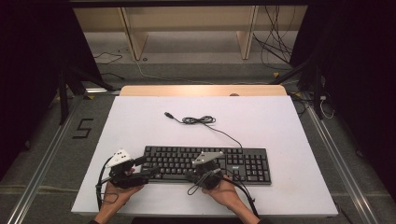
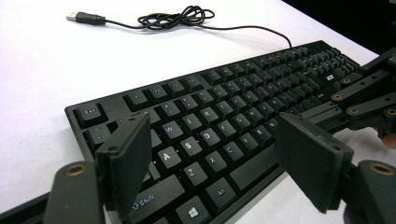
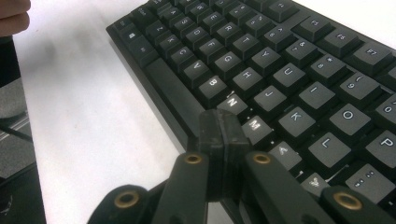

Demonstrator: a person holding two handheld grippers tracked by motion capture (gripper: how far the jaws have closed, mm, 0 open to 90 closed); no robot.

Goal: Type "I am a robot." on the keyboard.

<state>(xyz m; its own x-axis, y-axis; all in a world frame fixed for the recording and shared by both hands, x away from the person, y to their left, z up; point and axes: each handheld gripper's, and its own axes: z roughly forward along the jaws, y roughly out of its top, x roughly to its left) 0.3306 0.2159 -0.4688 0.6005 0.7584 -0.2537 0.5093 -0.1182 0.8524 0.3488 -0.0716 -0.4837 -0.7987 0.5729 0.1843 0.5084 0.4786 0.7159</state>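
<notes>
a white table top (image 1: 140,121) is seen spread across the high view, with a strip of bare wood at its far edge. a black keyboard (image 1: 243,161) is laid flat on the near half of it, lengthwise, its long front edge turned toward the person. from the keyboard's back edge a thin black cable (image 1: 200,120) is run out over the white surface, bunched into a loose coil near the middle of the table and ended in a usb plug (image 1: 168,114) that lies free.

the left gripper (image 1: 148,171) is held low at the keyboard's left end; in the left gripper view (image 2: 212,163) its jaws are seen spread wide, one to each side of the lower letter rows, with nothing pressed between the pads. the right gripper (image 1: 190,175) is held at the keyboard's front edge near the middle; in the right gripper view (image 3: 223,135) its jaws are seen pressed flat together, empty, with their tips placed just over the front edge beside the n and m keys. whether those tips are touching a key cannot be told.
</notes>
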